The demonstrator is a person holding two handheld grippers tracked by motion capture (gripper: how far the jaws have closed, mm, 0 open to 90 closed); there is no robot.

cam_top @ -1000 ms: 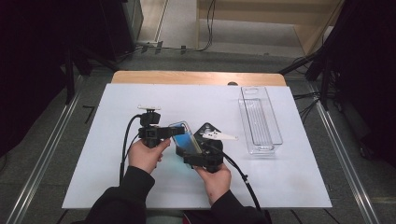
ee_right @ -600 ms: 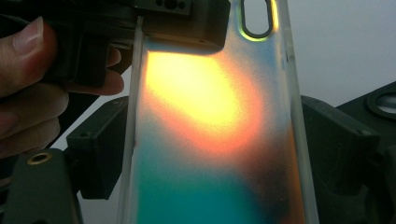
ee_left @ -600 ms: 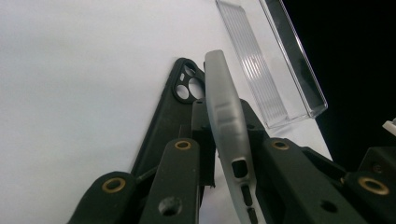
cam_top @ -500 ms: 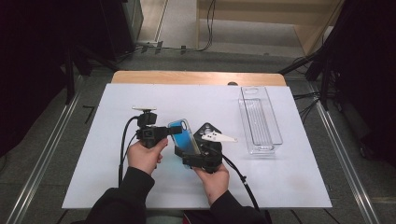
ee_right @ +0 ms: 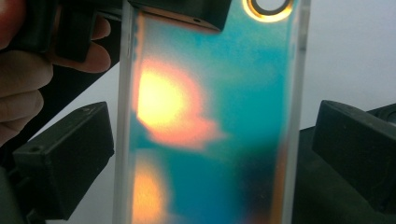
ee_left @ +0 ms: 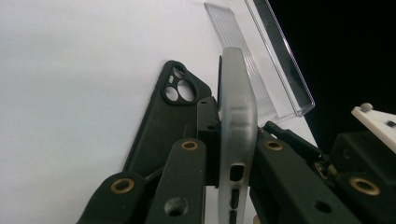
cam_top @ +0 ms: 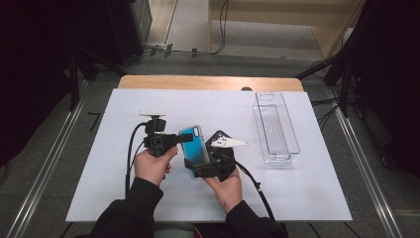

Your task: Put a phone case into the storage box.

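Pinching the blue phone case (cam_top: 193, 147) by its thin edge, my left gripper (cam_top: 174, 139) has just closed on it and holds it upright above the white table (cam_top: 307, 198). My right gripper (cam_top: 208, 166) has just opened; its jaws stand apart from the case's long sides, not pressing. A black case (ee_left: 163, 116) lies flat just beyond. The clear tray (cam_top: 277, 130) sits near the right edge, open table around. No writing readable; glare blurs the blue case's back.
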